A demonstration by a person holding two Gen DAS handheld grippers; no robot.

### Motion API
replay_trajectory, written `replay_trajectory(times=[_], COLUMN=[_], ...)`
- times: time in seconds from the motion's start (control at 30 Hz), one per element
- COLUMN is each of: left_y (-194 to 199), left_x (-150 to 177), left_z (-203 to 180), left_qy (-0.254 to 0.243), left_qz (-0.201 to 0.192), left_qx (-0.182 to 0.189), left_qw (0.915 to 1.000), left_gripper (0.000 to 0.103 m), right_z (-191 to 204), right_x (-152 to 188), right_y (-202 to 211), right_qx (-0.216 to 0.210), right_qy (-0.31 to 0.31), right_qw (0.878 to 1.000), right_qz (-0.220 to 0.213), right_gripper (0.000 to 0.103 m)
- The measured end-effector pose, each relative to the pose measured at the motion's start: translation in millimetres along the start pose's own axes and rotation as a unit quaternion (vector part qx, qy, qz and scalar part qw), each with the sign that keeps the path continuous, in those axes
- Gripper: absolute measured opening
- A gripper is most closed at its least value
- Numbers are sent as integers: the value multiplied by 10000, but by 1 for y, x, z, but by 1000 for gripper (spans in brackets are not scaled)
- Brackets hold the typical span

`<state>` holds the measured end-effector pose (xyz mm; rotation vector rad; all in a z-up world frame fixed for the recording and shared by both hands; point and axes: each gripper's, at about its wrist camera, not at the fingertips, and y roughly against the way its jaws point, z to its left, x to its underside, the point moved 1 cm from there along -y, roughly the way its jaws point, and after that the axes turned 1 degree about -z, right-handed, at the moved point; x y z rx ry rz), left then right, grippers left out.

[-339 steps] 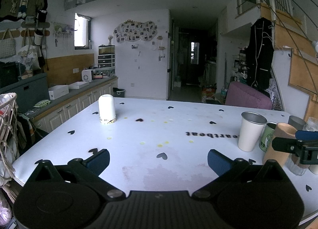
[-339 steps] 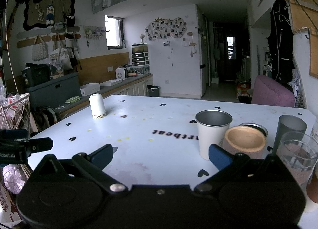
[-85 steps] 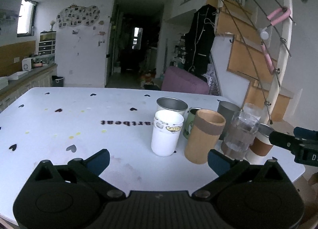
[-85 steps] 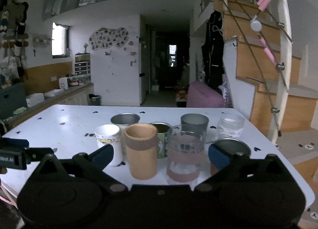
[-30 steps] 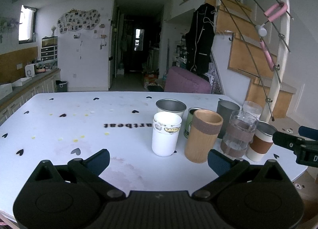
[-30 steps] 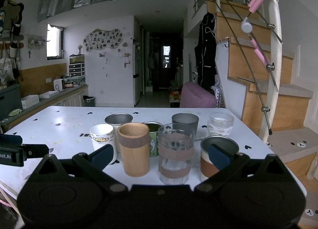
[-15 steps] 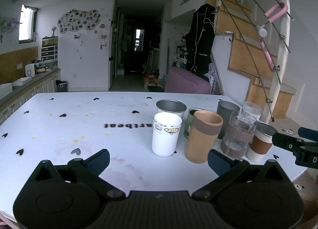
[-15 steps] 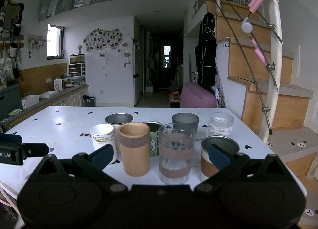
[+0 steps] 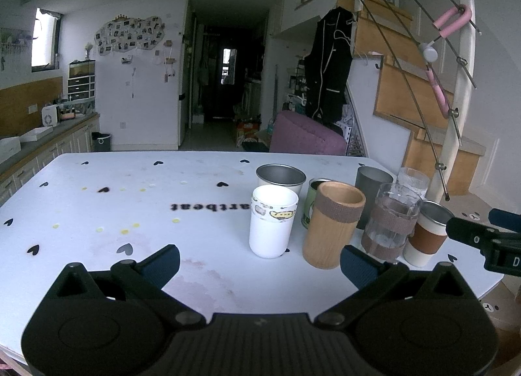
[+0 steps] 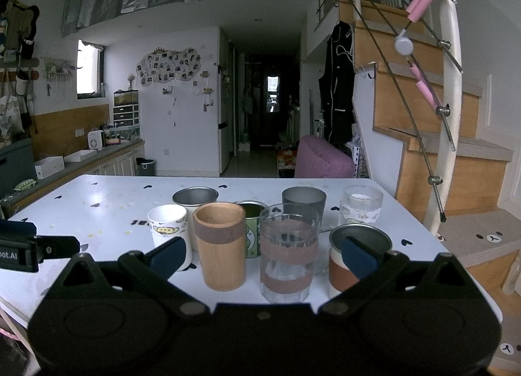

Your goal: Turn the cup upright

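The white cup with a cartoon band stands upright, mouth up, on the white table, at the left front of a cluster of cups. It also shows in the right wrist view. My left gripper is open and empty, held back from the cup near the table's front edge. My right gripper is open and empty, facing the cluster from the near side. The right gripper's tip shows at the right of the left wrist view.
Beside the white cup stand a wooden cup, a steel cup, a green mug, a dark grey cup, a banded glass, a brown-sleeved steel cup and a small glass. A stair railing rises at right.
Since 11.3 s ago the white cup went from upside down at the far left to upright beside the cluster. In the last second almost nothing has moved.
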<state>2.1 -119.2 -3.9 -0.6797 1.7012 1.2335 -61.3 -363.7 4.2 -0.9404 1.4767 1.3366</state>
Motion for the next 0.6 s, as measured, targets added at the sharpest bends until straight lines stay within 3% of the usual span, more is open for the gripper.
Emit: replay_trajectory(times=[0.6], left_y=[0], left_x=[0], left_z=[1], left_qy=[-11], left_qz=[5], left_qx=[-23], left_qw=[10000], left_gripper=[103], right_z=[9], right_x=[1], right_y=[-1], right_qx=[8], right_qy=[-1], right_qw=[10000], right_qz=[3], right_gripper=[103])
